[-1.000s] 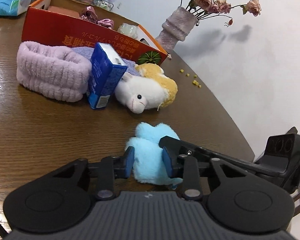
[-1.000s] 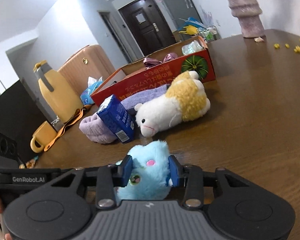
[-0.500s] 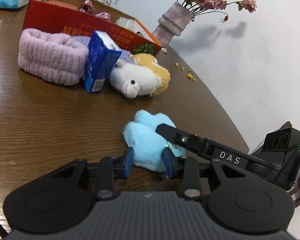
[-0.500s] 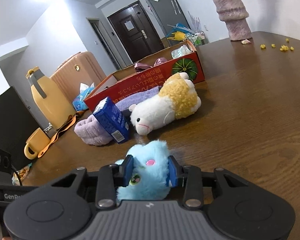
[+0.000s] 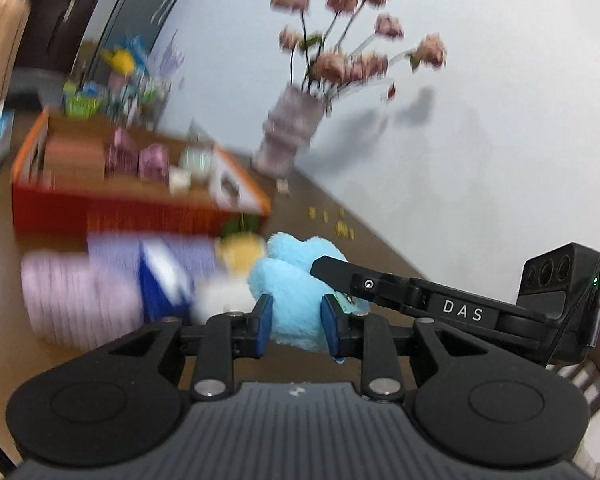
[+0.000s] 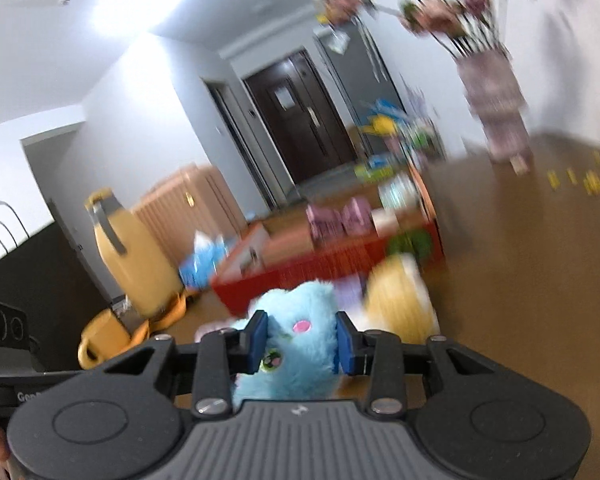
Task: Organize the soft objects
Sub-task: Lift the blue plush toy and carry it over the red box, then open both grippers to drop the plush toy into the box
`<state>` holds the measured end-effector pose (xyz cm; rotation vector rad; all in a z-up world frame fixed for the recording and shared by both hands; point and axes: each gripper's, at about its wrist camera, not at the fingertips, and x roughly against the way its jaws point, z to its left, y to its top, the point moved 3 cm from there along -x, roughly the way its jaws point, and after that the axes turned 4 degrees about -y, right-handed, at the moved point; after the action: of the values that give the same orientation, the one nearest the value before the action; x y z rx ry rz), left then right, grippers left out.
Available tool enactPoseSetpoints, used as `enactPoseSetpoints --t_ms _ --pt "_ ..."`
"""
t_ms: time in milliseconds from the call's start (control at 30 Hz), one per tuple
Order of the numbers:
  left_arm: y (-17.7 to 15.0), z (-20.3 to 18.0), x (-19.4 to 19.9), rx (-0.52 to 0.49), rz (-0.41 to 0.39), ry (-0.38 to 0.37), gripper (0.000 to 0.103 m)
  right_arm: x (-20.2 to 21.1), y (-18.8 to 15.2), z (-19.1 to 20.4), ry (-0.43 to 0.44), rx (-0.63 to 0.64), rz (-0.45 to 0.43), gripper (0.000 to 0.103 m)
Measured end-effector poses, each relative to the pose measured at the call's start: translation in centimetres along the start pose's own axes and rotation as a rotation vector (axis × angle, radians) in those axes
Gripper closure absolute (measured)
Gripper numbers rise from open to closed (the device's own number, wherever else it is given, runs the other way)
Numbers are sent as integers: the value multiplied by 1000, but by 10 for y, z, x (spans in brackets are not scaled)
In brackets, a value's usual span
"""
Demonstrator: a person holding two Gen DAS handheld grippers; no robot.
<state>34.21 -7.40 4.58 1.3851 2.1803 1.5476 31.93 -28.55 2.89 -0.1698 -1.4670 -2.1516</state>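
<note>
Gripping the blue plush toy [image 5: 292, 280] between both narrowly parted grippers, left [image 5: 294, 326] and right [image 6: 300, 342], we advise steady carriage toward the red box [image 5: 140, 208] at centre left.

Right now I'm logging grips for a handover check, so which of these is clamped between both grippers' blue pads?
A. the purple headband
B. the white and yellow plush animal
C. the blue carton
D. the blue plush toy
D: the blue plush toy sits squeezed between the left gripper's pads, and the right wrist view shows the right gripper pinching its face too; the other items lie blurred behind.
</note>
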Motion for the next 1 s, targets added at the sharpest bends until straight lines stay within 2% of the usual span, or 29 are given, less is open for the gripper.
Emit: enactPoseSetpoints --t_ms 100,267,400,467,533,633,700,800,900,1000 --pt "45 18 -10 -6 -40 41 76 -43 42 10 19 33 -9 68" --pt "102 87 -41 62 -4 145 77 -154 84 20 28 32 91 68" --pt "116 159 -72 151 52 215 78 -245 86 21 20 13 239 68" --pt "114 179 -79 119 80 249 82 -283 77 21 47 2 337 74" --pt "110 188 -83 62 98 306 82 -308 67 26 52 41 405 78" --pt "104 195 -85 -4 96 354 81 -327 57 31 31 94 455 77" --pt "103 204 -80 3 87 361 73 -333 51 35 18 131 475 76" --pt "105 211 -70 12 60 387 65 -327 54 41 29 158 450 73" --pt "110 209 -57 11 45 404 62 -308 71 43 29 179 406 69" --pt "115 195 -42 -29 27 444 51 -274 88 41 1 207 346 55"
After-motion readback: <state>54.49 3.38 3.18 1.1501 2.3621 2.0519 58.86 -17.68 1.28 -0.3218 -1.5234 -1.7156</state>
